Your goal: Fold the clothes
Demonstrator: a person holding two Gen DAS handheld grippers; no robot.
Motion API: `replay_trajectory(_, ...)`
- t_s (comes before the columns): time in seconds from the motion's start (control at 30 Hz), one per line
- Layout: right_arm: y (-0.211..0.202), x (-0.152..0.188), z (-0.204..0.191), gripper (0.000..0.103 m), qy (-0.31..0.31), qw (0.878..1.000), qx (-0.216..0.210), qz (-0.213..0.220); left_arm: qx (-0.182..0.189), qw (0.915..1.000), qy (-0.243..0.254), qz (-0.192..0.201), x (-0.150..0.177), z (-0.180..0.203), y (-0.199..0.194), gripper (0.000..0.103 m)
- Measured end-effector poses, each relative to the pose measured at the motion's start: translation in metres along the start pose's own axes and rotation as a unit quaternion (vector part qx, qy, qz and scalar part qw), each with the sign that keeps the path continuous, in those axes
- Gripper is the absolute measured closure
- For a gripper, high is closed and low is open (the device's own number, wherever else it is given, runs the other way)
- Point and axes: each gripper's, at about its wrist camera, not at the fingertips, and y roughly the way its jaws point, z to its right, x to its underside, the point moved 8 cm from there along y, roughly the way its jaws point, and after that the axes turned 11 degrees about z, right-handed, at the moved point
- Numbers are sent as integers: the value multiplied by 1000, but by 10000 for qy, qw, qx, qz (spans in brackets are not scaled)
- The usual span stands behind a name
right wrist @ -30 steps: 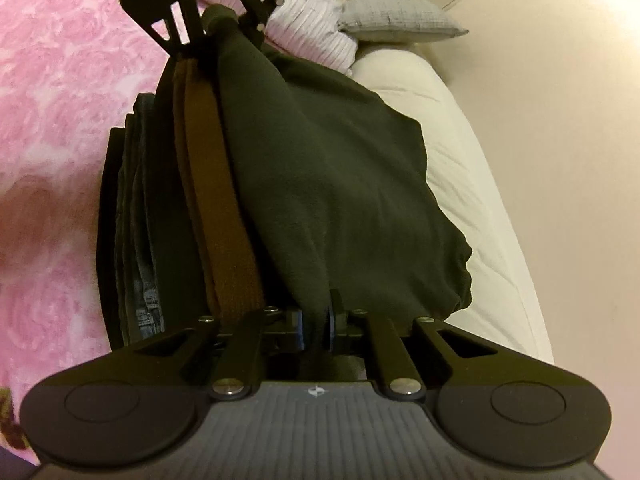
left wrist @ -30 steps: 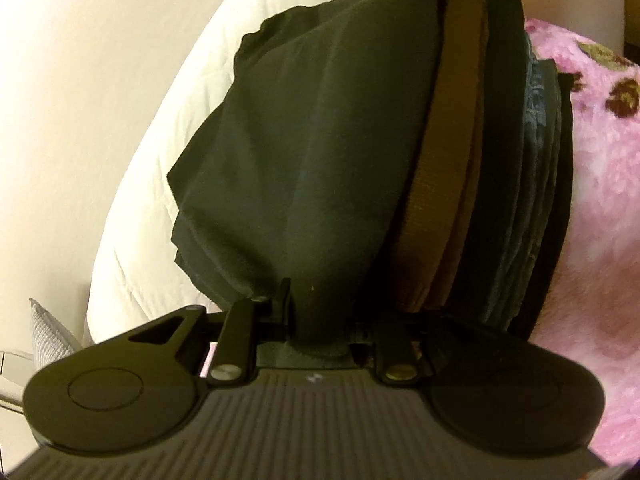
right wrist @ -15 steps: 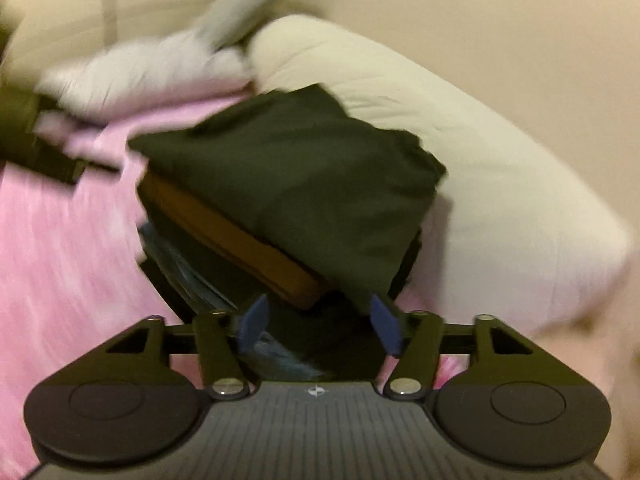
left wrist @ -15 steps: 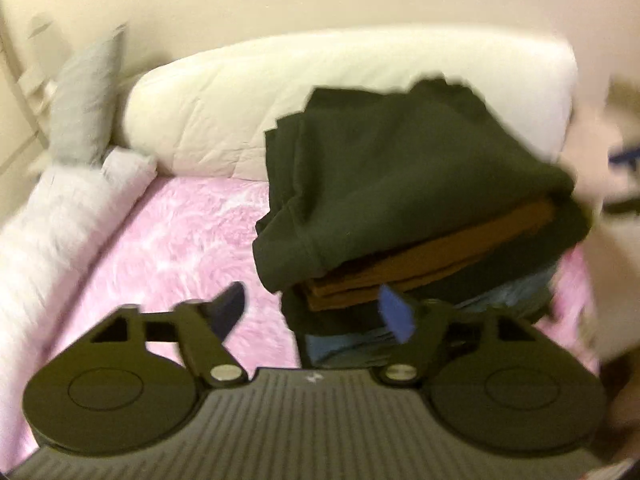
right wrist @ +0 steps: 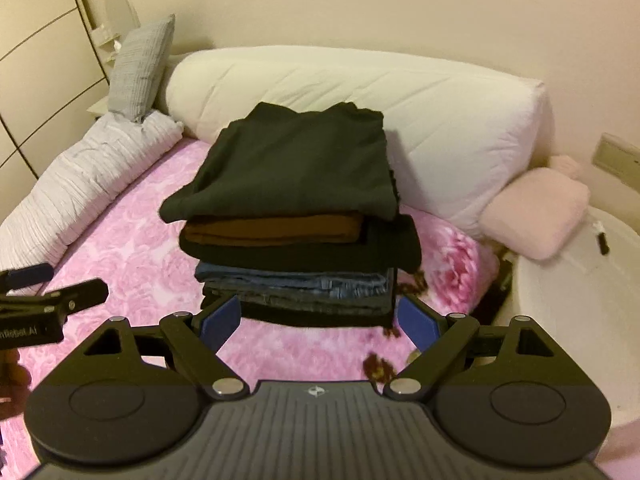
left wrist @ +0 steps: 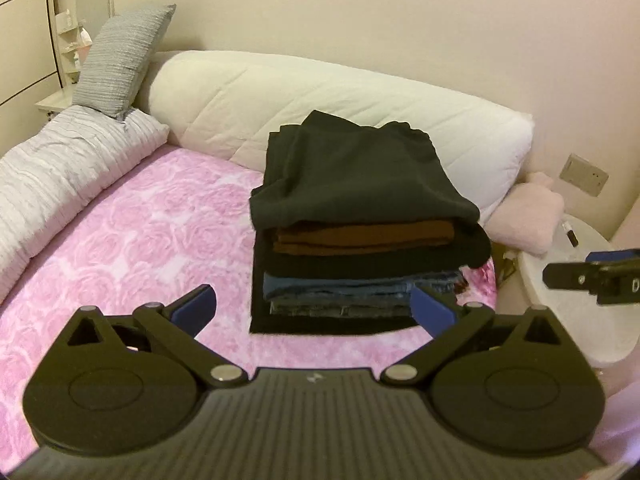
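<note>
Now both my grippers hang clear of the folded pile, holding nothing.

My left gripper [left wrist: 314, 310] and right gripper [right wrist: 318, 320] have their jaws opening wide with nothing between the blue pads, so the dark green top [right wrist: 296, 168] lies released as the top layer of the stack of clothes [left wrist: 360, 240], which sits on the pink blanket [left wrist: 132, 240] just in front of the long white cushion [left wrist: 340, 96]. I judge the stack is squared up against that cushion so it cannot slide back. Below come a brown garment [right wrist: 276, 228], a black one and jeans [right wrist: 296, 284]. Partial white lettering shows on the left gripper's side in my right view, too cut off to read properly.
</note>
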Motion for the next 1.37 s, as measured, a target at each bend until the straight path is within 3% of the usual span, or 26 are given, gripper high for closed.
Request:
replay_trajectory(0.37,-63,12,-19,15,-124,9993,222,270,185,9993,-299,-157,27,9,-58,1)
replay_trajectory(0.53,-73,13,-22,15,-164,9991,207,338,79,9993,-377,6,27,9,-73,1)
replay_trajectory(0.83,-83,15,-26,15,-103,9990,127,419,-142,9990,-335,266,17,13,-83,1)
replay_trajectory(1.37,-87,12,-26,15,-79,9989,81,463,-119,9993,-181,305,19,21,-79,1)
